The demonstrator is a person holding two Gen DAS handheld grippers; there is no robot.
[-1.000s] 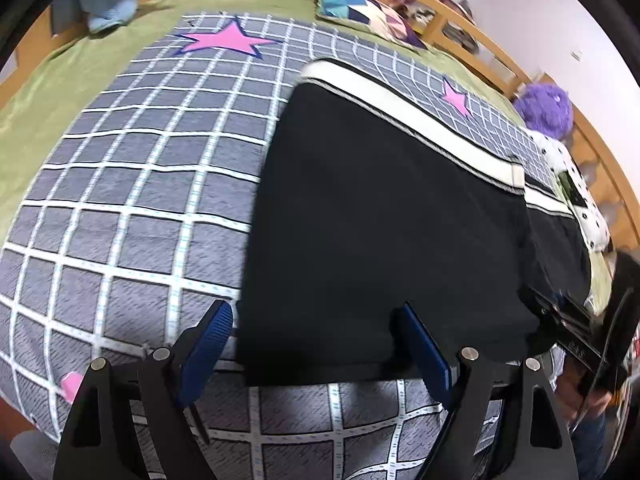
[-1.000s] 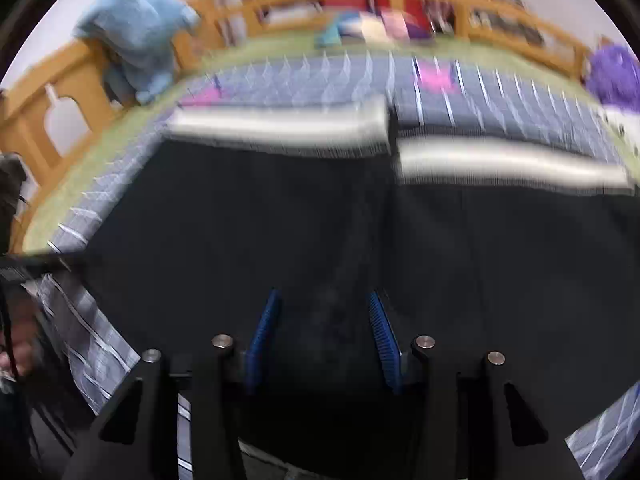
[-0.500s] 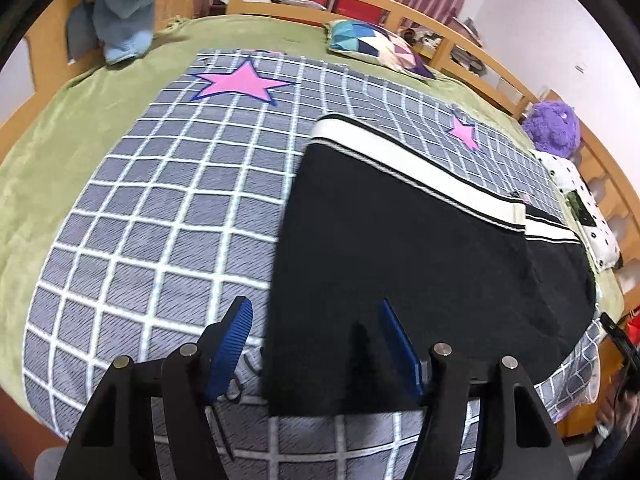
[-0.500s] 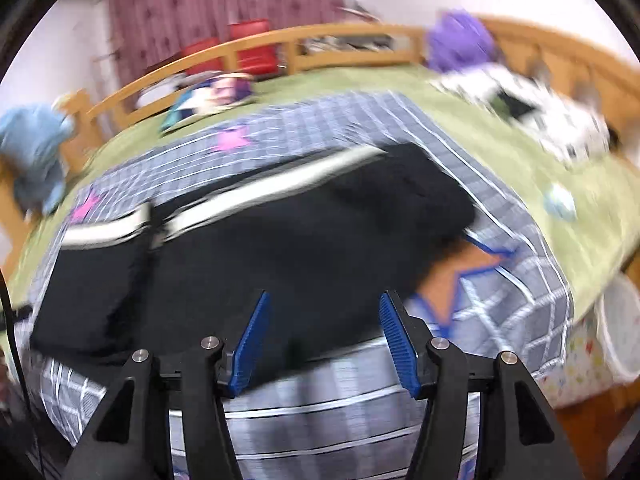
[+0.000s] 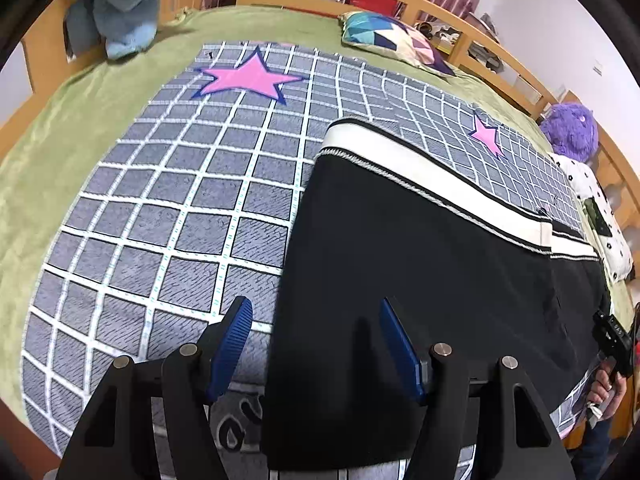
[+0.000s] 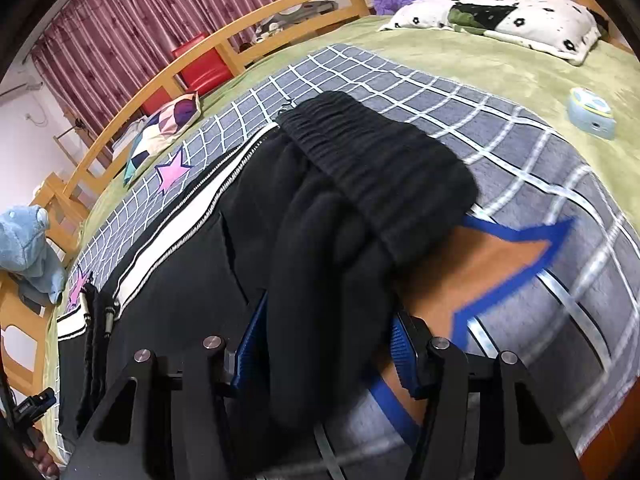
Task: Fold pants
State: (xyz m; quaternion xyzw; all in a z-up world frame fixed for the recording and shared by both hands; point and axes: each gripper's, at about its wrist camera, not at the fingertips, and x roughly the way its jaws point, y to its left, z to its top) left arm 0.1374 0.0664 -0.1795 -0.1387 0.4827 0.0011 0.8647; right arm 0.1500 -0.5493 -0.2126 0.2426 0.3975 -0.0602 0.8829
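While both tools stand spread with nothing clamped, the step in hand looks like taking hold of the pants for a fold. The left tool [image 5: 316, 344] hangs released over the hem end of the pants [image 5: 420, 264]: its right pad sits over black cloth, its left pad [image 5: 232, 344] over the checked blanket [image 5: 168, 216], so the cloth's side edge runs between the 2 pads. The right tool [image 6: 326, 344] straddles a bunched roll of black fabric below the ribbed waistband [image 6: 384, 176]; whether its pads [image 6: 250, 344] press that cloth I cannot tell, though the gap looks too wide for a firm pinch.

Taking the blanket as landmark, the pants lie flat along its near side, white side stripe [image 5: 432, 176] toward the blanket's middle, waistband rumpled over the orange star [image 6: 492, 264] at its far right end.

As I judge it, the next move calls for each tool to sink onto its end, pinch through both layers, and lift together so the cloth does not drag or skew.
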